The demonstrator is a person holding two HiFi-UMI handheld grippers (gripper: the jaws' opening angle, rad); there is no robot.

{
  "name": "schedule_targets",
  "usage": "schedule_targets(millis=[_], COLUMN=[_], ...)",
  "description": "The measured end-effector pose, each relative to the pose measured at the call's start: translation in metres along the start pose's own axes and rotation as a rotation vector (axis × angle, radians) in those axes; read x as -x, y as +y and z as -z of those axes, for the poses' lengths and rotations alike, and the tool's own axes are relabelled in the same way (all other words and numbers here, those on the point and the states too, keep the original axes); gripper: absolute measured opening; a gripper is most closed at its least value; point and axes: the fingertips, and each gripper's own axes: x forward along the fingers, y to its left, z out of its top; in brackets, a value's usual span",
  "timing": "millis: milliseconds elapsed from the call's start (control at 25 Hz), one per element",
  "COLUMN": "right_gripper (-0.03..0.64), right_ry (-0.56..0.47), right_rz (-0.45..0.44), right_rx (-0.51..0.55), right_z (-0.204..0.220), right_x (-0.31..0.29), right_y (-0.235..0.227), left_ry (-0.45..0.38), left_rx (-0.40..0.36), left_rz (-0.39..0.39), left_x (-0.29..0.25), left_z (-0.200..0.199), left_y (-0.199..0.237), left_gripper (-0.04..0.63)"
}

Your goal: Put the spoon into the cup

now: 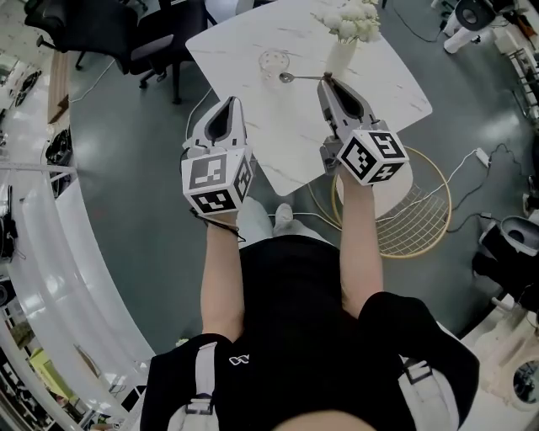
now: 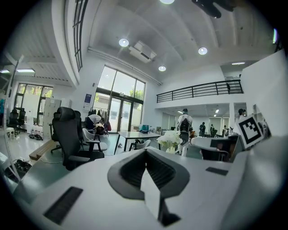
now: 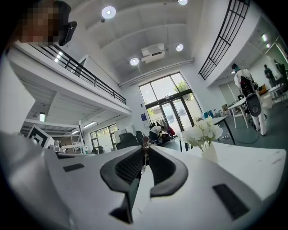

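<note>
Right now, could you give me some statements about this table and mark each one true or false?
1. The right tongs are shut on the spoon. True.
2. The spoon is inside the cup. False: it is outside, beside the cup.
3. The left tongs hold the cup. False: they are shut on nothing, apart from the cup.
4. A flower vase stands on the table. True.

Head view looks steeply down on the white marble tabletop (image 1: 240, 50). Gripper views face level across the hall — all three share the white flower bunch (image 1: 354, 18) (image 2: 170, 138) (image 3: 203, 130).
</note>
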Motion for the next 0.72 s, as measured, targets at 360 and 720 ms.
schedule_targets(millis=[360, 720], right_gripper=[0.051, 0.051], right_ry=[0.000, 0.065], right_rz=[0.065, 0.077], right_rx=[-0.010, -0.003], right_z=[0.002, 0.027], right_x=[-0.003, -0.025], right_y=[-0.036, -0.039], left_ry=[0.026, 0.098], left_rx=[-0.008, 0.020], left_rz=[0.061, 0.099], left_x=[-0.041, -0.081], left_z=[0.007, 0.043], left_y=[-0.015, -0.008], left_gripper=[0.017, 0.017])
